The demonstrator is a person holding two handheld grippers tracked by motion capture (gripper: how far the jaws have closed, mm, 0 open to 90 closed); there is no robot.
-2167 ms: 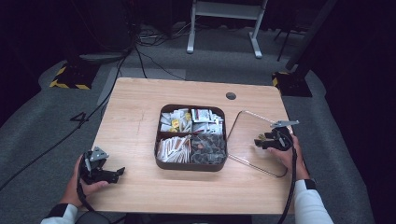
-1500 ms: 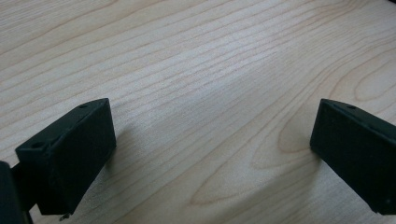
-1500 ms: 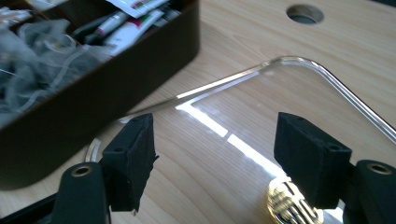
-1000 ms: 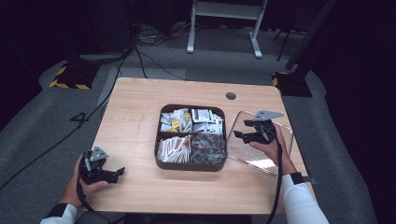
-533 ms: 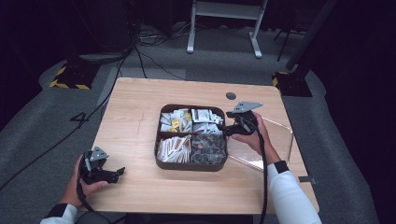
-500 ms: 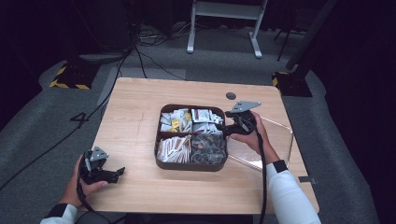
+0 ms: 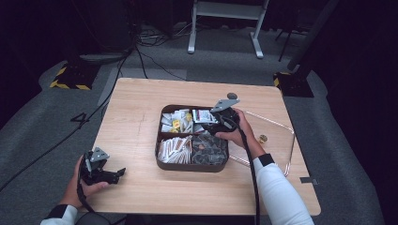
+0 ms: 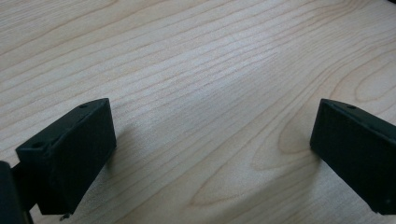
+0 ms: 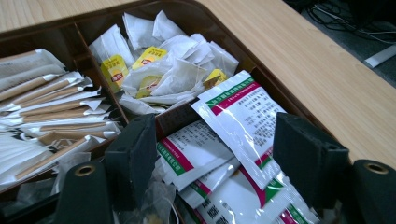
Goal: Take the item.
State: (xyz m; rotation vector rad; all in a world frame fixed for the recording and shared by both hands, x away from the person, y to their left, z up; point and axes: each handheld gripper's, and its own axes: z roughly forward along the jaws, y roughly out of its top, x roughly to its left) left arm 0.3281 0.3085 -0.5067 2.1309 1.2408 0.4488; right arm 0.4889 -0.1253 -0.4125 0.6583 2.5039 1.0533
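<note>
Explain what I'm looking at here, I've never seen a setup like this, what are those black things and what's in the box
A person at a wooden table holds a two-jaw grasping tool in each hand. One picture looks down from above; the other two come from cameras riding on each tool, looking along its black jaws. The left tool sits over bare wood, open and empty. The right tool hovers open over a brown divided box, above white sachets with green and red stripes. Other compartments hold tea bags and paper-wrapped sticks. A clear lid lies beside the box. Nothing is held.

You work at a pale wooden table (image 7: pixel 141 108) on grey carpet (image 7: pixel 42 122), with black cables (image 7: pixel 145 51), a white metal stand (image 7: pixel 225 23) and darkness behind.
</note>
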